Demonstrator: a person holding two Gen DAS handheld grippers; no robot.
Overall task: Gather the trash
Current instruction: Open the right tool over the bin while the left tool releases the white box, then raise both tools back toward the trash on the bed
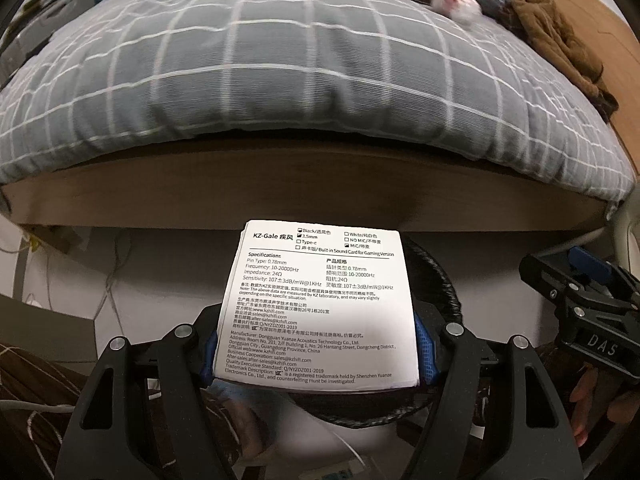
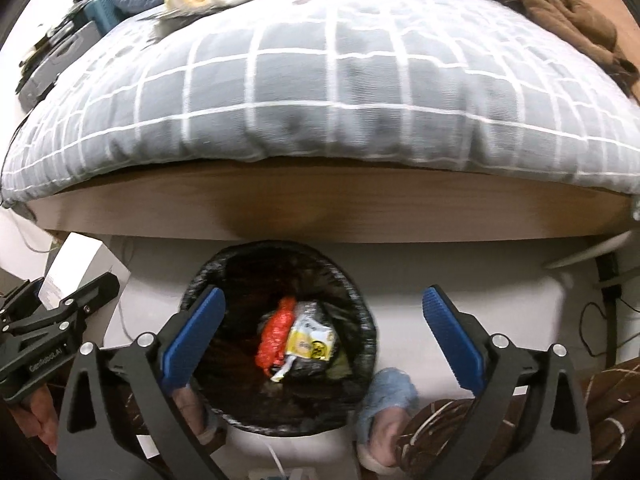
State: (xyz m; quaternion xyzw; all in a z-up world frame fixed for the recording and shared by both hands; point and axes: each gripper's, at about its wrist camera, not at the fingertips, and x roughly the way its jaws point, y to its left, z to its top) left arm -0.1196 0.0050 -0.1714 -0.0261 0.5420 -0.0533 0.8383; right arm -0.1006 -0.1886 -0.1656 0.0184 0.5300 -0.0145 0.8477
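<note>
We hold a white box [image 1: 320,304], the printed packaging of a pair of earphones, clamped between the blue pads of the left gripper [image 1: 318,354], its label side facing the camera. It hangs above the bin [image 2: 280,336], whose black liner rim shows just behind and under the box in the left wrist view. The bin stands on the pale floor close to the wooden edge of the bed [image 2: 320,208]. Inside it lie a red wrapper [image 2: 274,334] and a yellow packet [image 2: 310,342] among darker scraps.

Our right gripper [image 2: 324,336] hangs over the bin's mouth with its jaws spread wide and nothing between them; its load, we judge, is already in the bin. Our feet [image 2: 386,404] in slippers stand beside the bin's near rim.

Farther out, the grey checked duvet [image 1: 304,80] covers the bed, with a brown garment [image 1: 556,44] at its right edge and some white fluffy things near its far edge.

We judge the step in hand is dropping the box. The next move calls for centring the left gripper over the bin's mouth, then opening its jaws so the box falls inside the liner rather than on the rim.
</note>
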